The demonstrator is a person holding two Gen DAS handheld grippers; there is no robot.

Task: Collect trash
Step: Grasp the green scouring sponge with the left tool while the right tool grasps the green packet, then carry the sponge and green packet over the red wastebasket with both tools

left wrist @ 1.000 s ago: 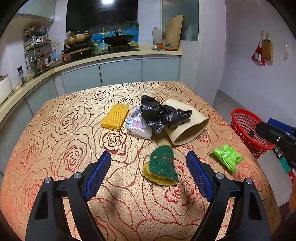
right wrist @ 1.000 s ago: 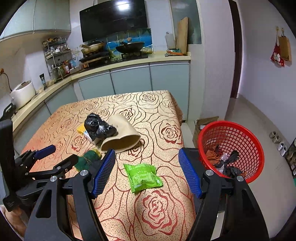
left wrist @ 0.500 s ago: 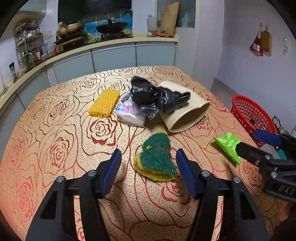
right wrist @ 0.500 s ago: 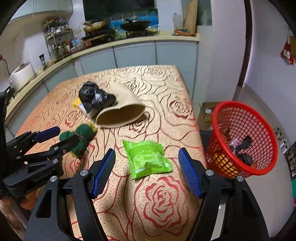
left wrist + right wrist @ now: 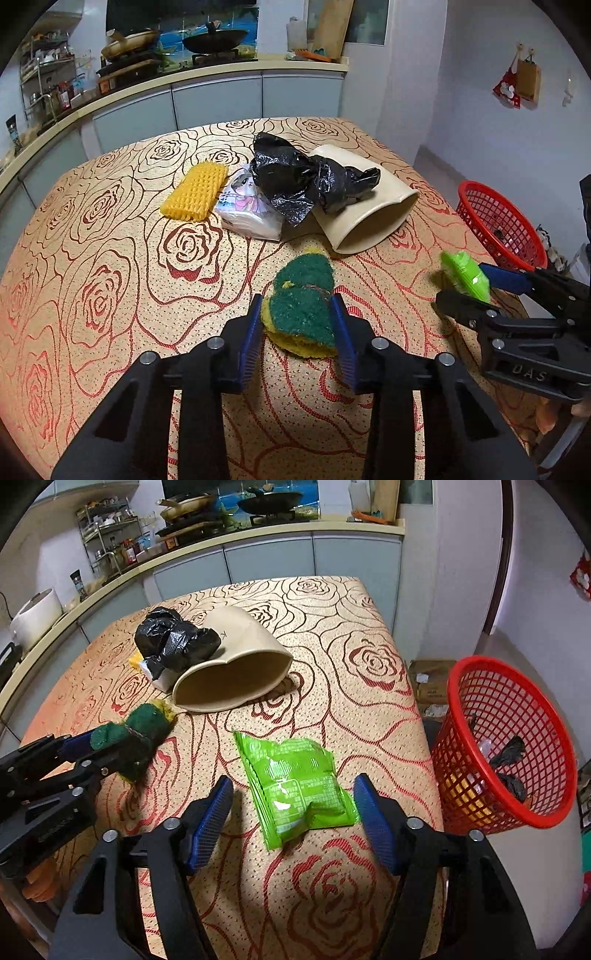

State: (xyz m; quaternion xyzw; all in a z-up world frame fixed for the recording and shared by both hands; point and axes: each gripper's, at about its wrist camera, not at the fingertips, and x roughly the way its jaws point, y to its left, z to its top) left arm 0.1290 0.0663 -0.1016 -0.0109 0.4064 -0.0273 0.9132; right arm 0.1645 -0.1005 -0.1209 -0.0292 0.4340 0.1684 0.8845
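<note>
Left gripper point(image 5: 299, 321) pinches green scouring pad point(image 5: 301, 314); right gripper point(image 5: 293, 805) wide around green packet point(image 5: 295, 782). Squeeze packet mid-body, then carry both to red basket point(image 5: 506, 812).

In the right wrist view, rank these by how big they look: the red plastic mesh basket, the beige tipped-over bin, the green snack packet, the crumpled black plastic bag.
1. Red plastic mesh basket, largest.
2. Beige tipped-over bin.
3. Green snack packet; it lies nearest the camera, so its rank against the bin is unsure.
4. Crumpled black plastic bag, smallest, though also farthest.
</note>
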